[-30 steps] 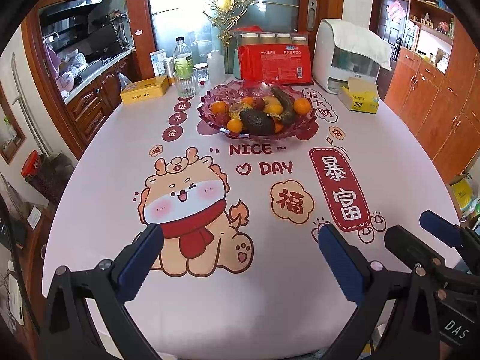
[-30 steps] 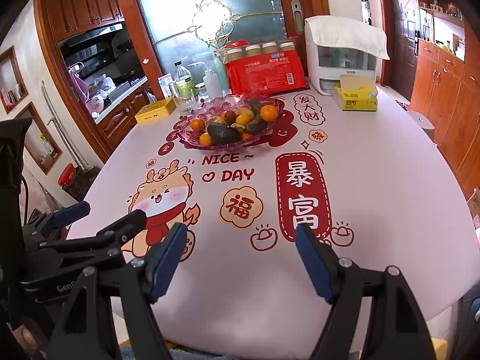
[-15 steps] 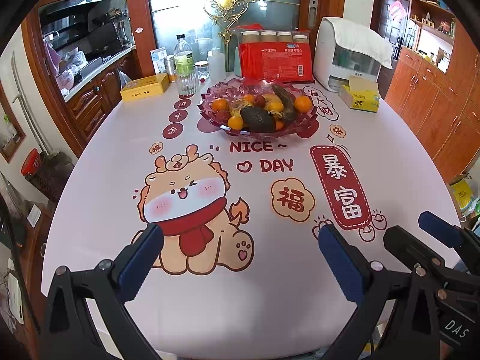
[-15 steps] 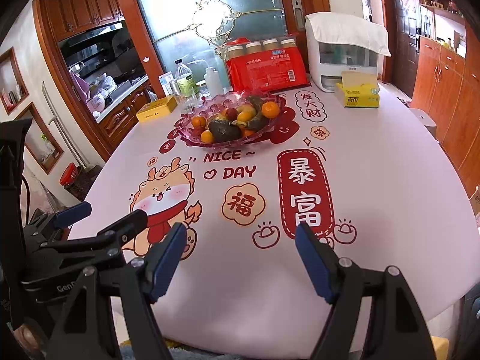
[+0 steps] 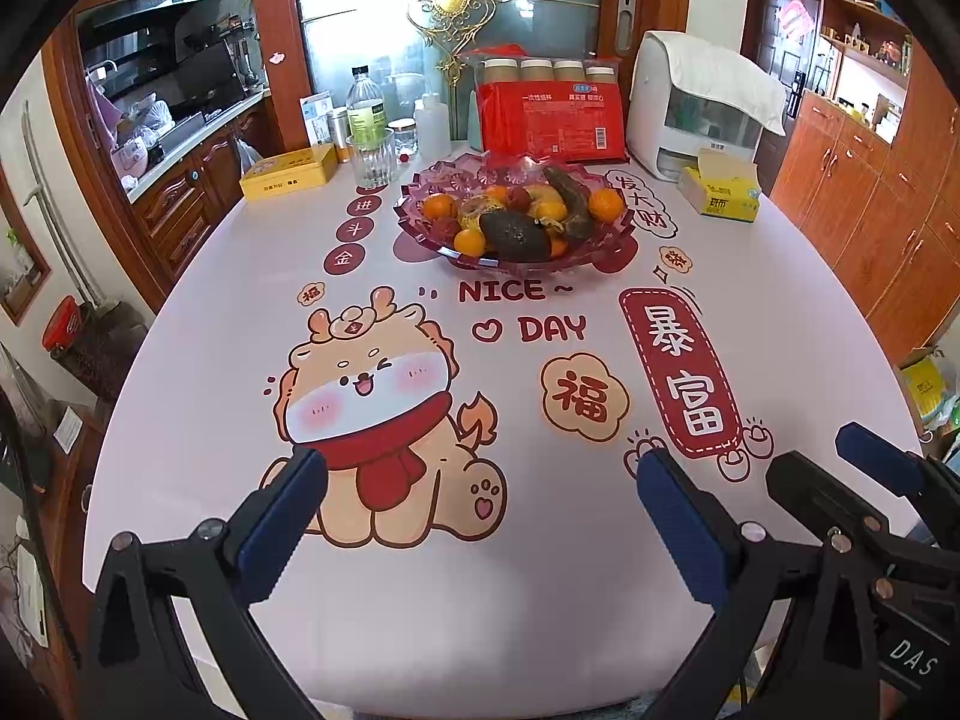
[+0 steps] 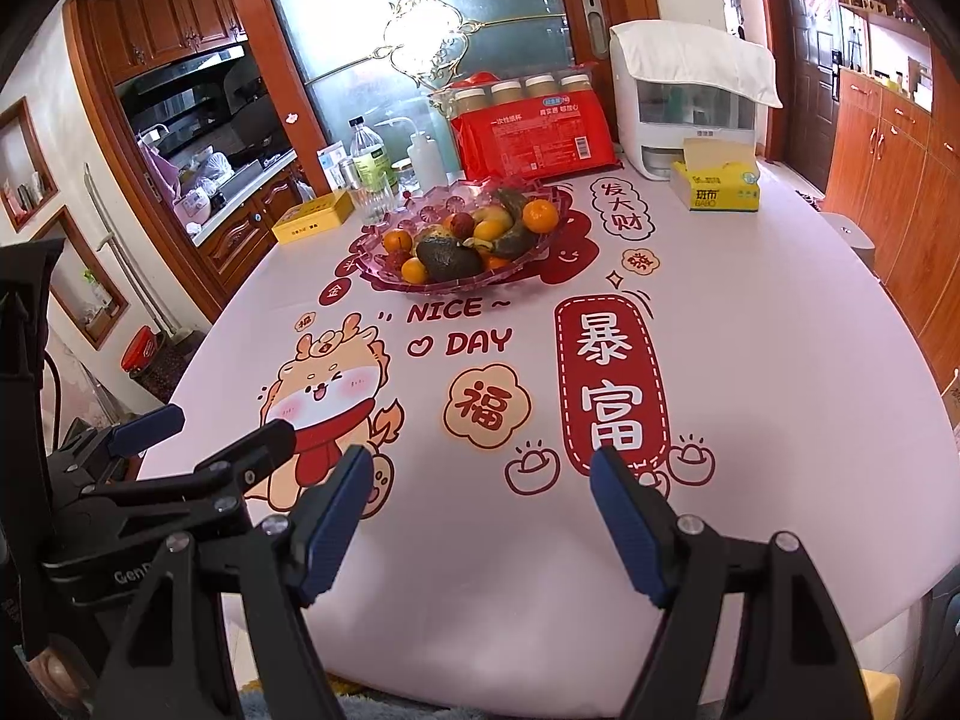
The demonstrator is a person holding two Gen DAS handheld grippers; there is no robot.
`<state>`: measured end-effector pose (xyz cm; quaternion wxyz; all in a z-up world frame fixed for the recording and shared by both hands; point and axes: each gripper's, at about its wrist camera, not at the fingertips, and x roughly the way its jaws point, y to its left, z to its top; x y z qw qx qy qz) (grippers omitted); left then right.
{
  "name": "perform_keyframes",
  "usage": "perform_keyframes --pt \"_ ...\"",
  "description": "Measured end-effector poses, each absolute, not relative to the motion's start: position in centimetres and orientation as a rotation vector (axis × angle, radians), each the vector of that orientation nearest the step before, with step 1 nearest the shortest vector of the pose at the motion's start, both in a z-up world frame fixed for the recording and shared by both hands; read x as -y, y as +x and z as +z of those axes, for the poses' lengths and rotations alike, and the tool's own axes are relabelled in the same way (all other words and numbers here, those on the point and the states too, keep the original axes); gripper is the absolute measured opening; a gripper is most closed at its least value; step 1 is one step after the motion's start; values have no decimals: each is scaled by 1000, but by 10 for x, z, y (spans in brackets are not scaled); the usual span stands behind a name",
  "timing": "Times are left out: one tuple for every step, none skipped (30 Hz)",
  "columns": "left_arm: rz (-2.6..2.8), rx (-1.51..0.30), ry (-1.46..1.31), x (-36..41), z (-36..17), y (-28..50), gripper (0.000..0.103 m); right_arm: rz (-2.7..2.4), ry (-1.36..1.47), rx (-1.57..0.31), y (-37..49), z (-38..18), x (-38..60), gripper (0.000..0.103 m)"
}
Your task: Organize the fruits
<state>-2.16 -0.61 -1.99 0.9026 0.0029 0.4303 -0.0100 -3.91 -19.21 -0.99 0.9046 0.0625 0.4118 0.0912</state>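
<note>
Your left gripper (image 5: pixel 474 480) is released, nothing btwn pads, over the table (image 5: pixel 540 600) near edge. Right gripper (image 6: pixel 477 483) likewise, just beside it. Fruit all in bowl (image 5: pixel 618 228) by far edge, avocado (image 5: pixel 515 235) frontmost.

Both wrist views look forward and downward from over the desk's (image 5: pixel 750 276) near edge toward its far edge. Both share the fruit bowl (image 5: pixel 513 222) there, well away from either camera.
</note>
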Motion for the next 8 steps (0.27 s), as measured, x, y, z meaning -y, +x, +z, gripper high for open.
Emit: perform_keyframes --pt "-21 -890 6 6 -20 -22 102 189 129 -851 -39 -10 192 75" --pt "-21 -890 6 6 -19 -21 102 189 130 -852 -39 -10 192 75" --pt "-22 -891 6 6 -21 -22 102 189 130 -852 -39 -10 192 75" --pt "-22 -892 5 6 -22 -21 102 189 130 -852 -39 -10 192 75" --pt "-22 -893 5 6 -23 -23 102 189 130 -852 -39 -10 192 75" --pt "-21 -893 5 6 -22 -22 102 189 130 -852 -39 -10 193 75" --pt "-21 -893 5 6 -23 -23 102 189 131 -852 -39 -10 193 75" --pt "-20 -895 5 6 -25 -24 102 189 131 -853 -39 -10 192 75"
